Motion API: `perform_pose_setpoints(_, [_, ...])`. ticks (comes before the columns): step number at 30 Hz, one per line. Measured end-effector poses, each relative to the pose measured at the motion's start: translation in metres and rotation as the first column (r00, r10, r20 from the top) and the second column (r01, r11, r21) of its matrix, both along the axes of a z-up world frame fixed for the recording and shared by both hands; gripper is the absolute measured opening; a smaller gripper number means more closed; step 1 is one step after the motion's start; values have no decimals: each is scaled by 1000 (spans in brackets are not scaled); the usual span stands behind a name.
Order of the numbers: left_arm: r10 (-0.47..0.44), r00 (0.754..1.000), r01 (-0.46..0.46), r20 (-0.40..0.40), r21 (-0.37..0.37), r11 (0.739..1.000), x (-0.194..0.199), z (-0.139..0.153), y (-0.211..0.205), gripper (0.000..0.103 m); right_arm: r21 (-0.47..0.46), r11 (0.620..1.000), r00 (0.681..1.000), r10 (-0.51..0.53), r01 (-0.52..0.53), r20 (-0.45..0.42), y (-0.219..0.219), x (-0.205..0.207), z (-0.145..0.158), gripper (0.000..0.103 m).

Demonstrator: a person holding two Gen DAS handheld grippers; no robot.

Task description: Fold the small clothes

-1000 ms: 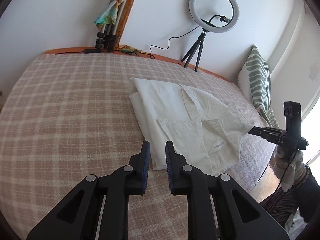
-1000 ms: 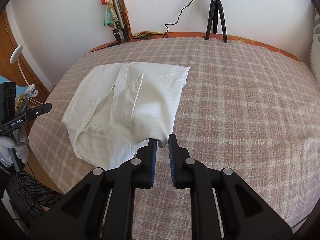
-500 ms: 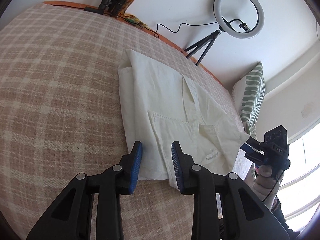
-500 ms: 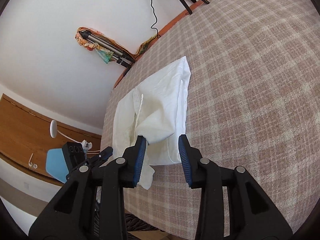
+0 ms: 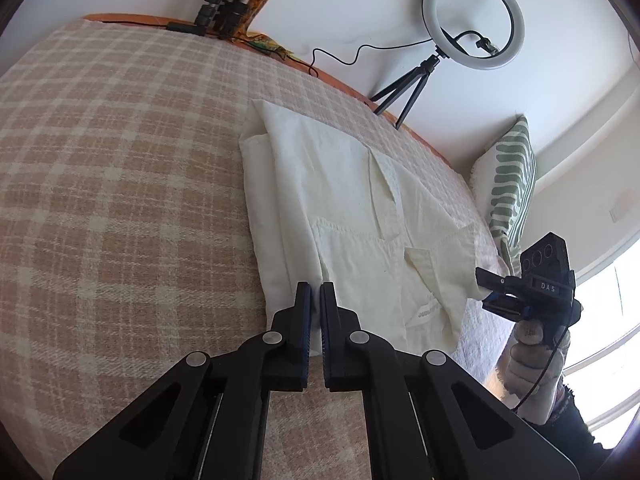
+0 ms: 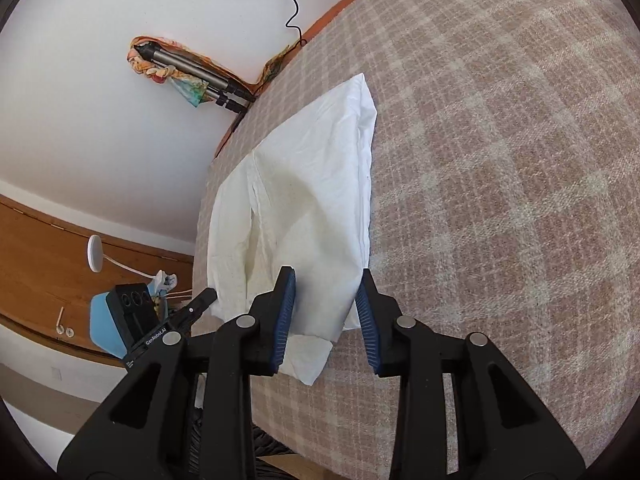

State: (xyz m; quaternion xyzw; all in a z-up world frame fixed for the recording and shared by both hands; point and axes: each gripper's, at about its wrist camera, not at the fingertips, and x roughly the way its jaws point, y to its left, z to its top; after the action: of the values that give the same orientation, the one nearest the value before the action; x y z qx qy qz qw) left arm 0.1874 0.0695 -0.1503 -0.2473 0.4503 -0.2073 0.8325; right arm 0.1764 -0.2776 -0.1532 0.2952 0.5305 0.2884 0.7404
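White shirt [image 5: 352, 216]: one, part-folded, lying flat on the checked bedcover [image 5: 120, 184] near its close edge, collar and a turned-in panel uppermost. We hold the left gripper [image 5: 314, 296] at the near hem with its jaws nearly together, seemingly pinching the cloth edge, though whether fabric actually sits between the pads we cannot tell; the right gripper [image 6: 326, 296] stands wide open astride the shirt's near corner, holding nothing. Step in hand, as we judge it: taking grips for the next fold, which calls for the right to close on its corner.
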Motion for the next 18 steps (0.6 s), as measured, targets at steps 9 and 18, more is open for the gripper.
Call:
perform_pose_setpoints(9, [42,999,-43,-23,-27,999,-9,-4,26,0,-23,998,999,50,-50,10,9,-11,5,9])
perform_pose_setpoints(18, [67,997,-71,-31,-177,982,-11,5,33,31,66,998,1000,10,-8,-30,-9,-4,-1,18])
